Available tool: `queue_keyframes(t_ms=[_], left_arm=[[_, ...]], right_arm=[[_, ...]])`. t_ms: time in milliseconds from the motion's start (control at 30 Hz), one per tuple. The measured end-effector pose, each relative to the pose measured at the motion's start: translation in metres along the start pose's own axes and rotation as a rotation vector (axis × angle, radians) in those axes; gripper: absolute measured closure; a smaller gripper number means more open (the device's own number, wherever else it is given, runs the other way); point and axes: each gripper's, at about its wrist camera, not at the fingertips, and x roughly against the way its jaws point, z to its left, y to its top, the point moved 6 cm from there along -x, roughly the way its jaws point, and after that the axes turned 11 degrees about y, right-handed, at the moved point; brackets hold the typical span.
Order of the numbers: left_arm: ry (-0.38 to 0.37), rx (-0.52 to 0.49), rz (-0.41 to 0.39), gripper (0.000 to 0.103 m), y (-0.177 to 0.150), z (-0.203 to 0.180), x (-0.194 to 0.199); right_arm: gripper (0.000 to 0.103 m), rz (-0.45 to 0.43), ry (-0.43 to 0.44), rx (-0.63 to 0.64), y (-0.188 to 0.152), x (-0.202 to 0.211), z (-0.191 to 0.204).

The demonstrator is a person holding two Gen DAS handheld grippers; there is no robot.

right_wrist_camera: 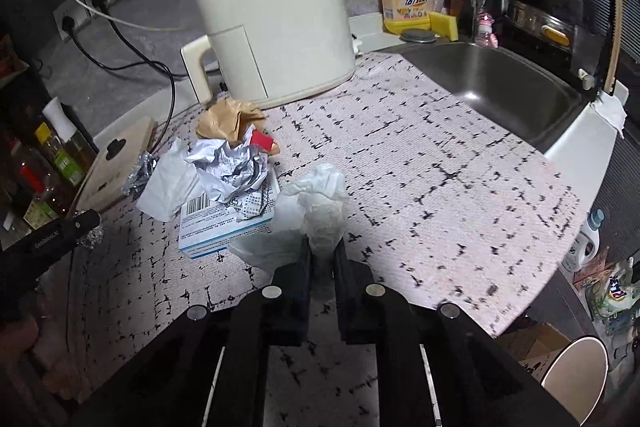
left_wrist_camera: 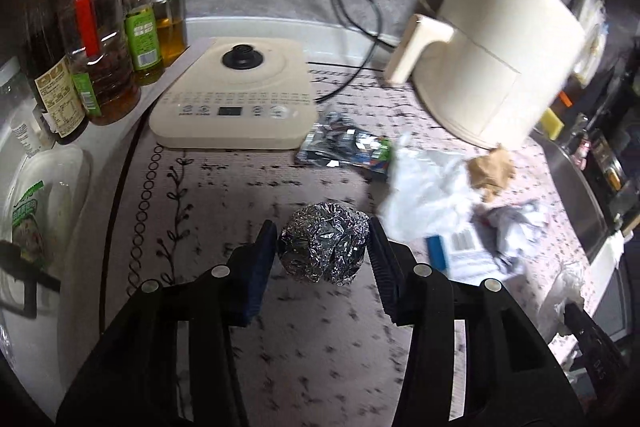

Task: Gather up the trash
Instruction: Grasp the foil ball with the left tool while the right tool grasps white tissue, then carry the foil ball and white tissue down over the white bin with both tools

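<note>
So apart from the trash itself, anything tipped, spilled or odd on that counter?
Nothing spilled. The air fryer and oil bottles stand upright. Only loose litter remains: crumpled paper, brown paper and a foil wrapper.

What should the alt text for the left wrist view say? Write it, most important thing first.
The left claw grips a crumpled foil ball above a patterned counter mat. Beyond lie a foil wrapper, white plastic and paper trash, a cream induction cooker, oil bottles and an air fryer.
</note>
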Motion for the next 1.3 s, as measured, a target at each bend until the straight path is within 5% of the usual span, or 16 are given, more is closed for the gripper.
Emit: queue_keyframes(t_ms=[600,1300], left_arm=[[-0.154,-0.16,-0.063,0.057,-0.045,-0.106,0.093],[-0.247,-0.267,-0.111,0.057,-0.102,-0.175,0.173]], right_arm=[[0.092,-0.122,-0.056,-0.054,-0.016,0.109,-0.051],[0.092,-0.204,-0.132,-0.127,-0.054,0.205,-0.114]])
